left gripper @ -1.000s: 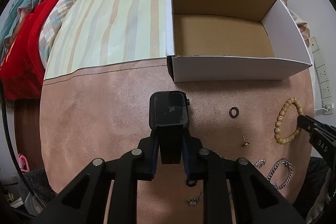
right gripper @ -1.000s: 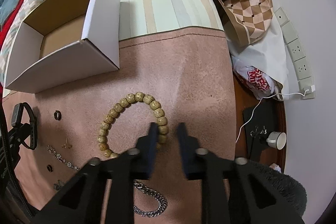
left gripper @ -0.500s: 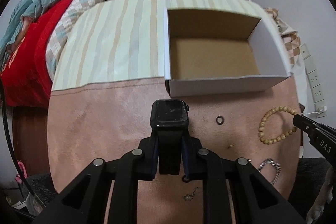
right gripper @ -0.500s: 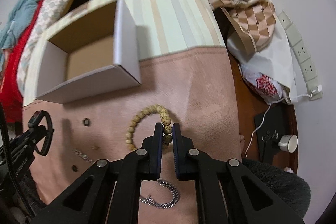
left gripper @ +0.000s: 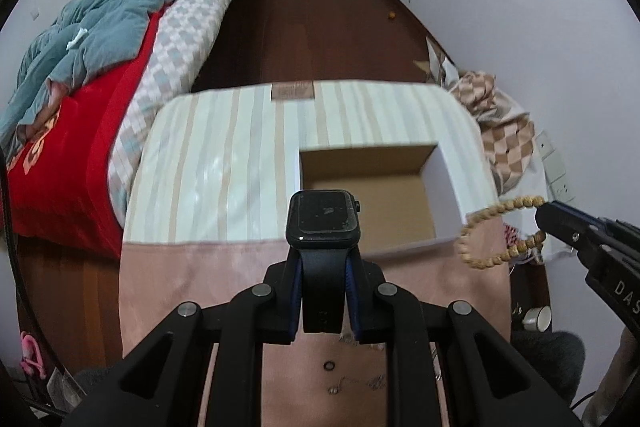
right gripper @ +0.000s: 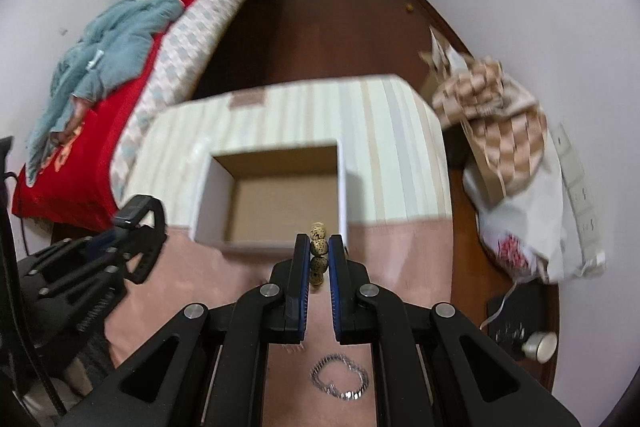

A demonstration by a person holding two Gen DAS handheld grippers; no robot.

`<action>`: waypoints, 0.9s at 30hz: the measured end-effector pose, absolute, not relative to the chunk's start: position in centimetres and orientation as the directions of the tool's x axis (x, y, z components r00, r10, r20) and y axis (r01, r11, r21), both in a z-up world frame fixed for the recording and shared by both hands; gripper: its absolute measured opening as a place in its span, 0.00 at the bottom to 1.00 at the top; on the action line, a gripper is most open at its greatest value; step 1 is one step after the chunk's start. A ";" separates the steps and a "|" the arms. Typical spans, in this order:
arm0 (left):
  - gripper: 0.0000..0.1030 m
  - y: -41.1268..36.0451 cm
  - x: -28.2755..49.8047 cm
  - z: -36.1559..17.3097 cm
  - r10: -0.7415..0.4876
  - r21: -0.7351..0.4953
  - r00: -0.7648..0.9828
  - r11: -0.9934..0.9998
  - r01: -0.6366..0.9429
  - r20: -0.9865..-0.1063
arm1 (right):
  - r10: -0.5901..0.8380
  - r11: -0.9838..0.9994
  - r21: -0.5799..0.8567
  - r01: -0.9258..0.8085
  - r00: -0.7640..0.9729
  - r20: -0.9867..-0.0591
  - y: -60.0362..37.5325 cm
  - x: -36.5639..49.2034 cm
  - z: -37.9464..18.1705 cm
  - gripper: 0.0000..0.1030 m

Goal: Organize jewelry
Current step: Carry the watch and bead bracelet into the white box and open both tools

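My left gripper (left gripper: 323, 263) is shut on the strap of a black smartwatch (left gripper: 323, 219) and holds it in the air before the open cardboard box (left gripper: 444, 183). My right gripper (right gripper: 319, 247) is shut on a wooden bead bracelet (right gripper: 319, 247), lifted off the pink cloth; the bracelet hangs as a loop in the left wrist view (left gripper: 496, 231), just right of the box. The box (right gripper: 212, 199) looks empty. A silver chain bracelet (right gripper: 339, 381) lies on the pink cloth below my right gripper. A small black ring (left gripper: 329, 365) and other small pieces lie under my left gripper.
The box stands on a striped cloth (left gripper: 224, 167) that meets the pink cloth (left gripper: 192, 279). A bed with red and teal covers (left gripper: 80, 67) is to the left. Bags (right gripper: 500, 131) and wall sockets (right gripper: 580, 187) are to the right. Dark wooden floor (left gripper: 320, 35) lies beyond.
Both grippers have risen well above the cloth. My right gripper closed on the bead bracelet and lifted it. The watch stays in my left gripper, now level with the box.
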State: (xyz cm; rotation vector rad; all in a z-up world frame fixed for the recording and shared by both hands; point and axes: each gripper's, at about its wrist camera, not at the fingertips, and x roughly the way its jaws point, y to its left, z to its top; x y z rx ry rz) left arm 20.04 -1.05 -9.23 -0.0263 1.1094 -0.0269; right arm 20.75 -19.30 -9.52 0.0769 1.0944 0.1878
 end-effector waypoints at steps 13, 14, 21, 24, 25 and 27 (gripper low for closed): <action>0.15 0.3 27.8 -12.1 -0.095 -0.122 0.387 0.991 -0.046 -0.917 | 0.221 0.975 0.190 -0.118 0.370 -0.902 -17.1 29.7 -12.6 0.09; 0.15 0.4 28.3 -12.7 -0.105 -0.132 0.374 0.990 -0.047 -0.922 | 0.233 0.972 0.205 -0.116 0.356 -0.905 -17.0 30.3 -13.3 0.09; 0.16 0.2 30.3 -15.0 -0.191 -0.218 0.306 0.974 -0.056 -0.933 | 0.288 0.956 0.257 -0.141 0.287 -0.913 -16.2 32.7 -17.0 0.09; 0.25 0.1 30.8 -14.8 -0.200 -0.225 0.307 0.973 -0.050 -0.931 | 0.319 0.946 0.293 -0.141 0.239 -0.917 -16.1 33.5 -17.9 0.10; 0.43 0.0 30.9 -14.4 -0.191 -0.216 0.317 0.975 -0.045 -0.929 | 0.326 0.944 0.299 -0.141 0.234 -0.916 -16.1 33.6 -17.8 0.10; 0.71 0.1 30.9 -13.8 -0.163 -0.189 0.339 0.981 -0.047 -0.926 | 0.309 0.949 0.282 -0.140 0.238 -0.921 -16.2 33.8 -17.8 0.19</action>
